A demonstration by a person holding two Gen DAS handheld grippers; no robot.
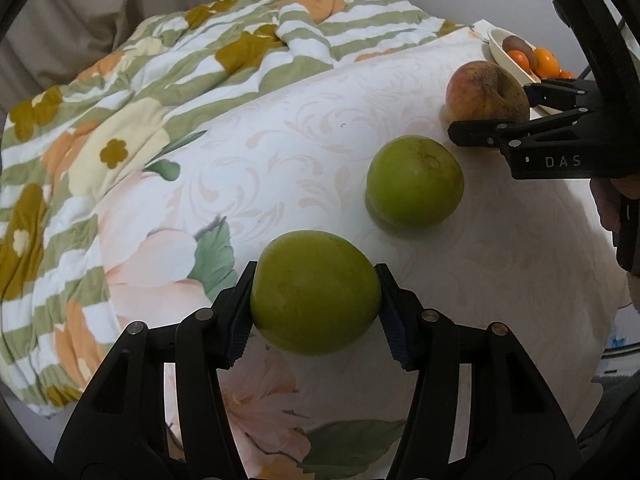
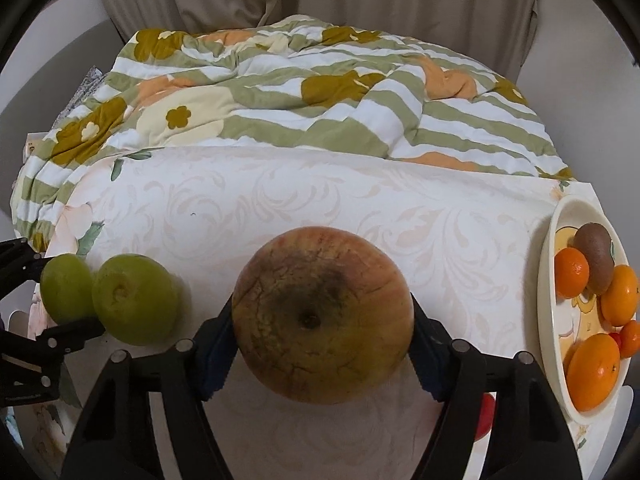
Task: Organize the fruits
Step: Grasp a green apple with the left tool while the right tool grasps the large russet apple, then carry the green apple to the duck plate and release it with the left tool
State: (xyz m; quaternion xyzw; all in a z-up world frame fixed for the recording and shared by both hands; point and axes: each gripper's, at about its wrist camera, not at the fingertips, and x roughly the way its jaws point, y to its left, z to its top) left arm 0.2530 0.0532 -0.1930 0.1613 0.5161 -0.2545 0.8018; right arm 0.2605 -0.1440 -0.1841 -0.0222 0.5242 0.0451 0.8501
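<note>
Our left claw grips a green fruit at its widest part, on the bed. Our right claw clasps a blemished apple likewise. Both look firm, smooth, roundish, liable to roll; the bowl sits right.

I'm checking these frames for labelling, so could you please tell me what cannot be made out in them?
- Red thing: right wrist view, mostly behind the right gripper; cannot tell what it is.
- Plate: left wrist view, partly behind the right gripper; fruits there too small to count.
- Underside of the apple: hidden, so table contact unclear.
- Green fruit in the left gripper: same doubt.
</note>
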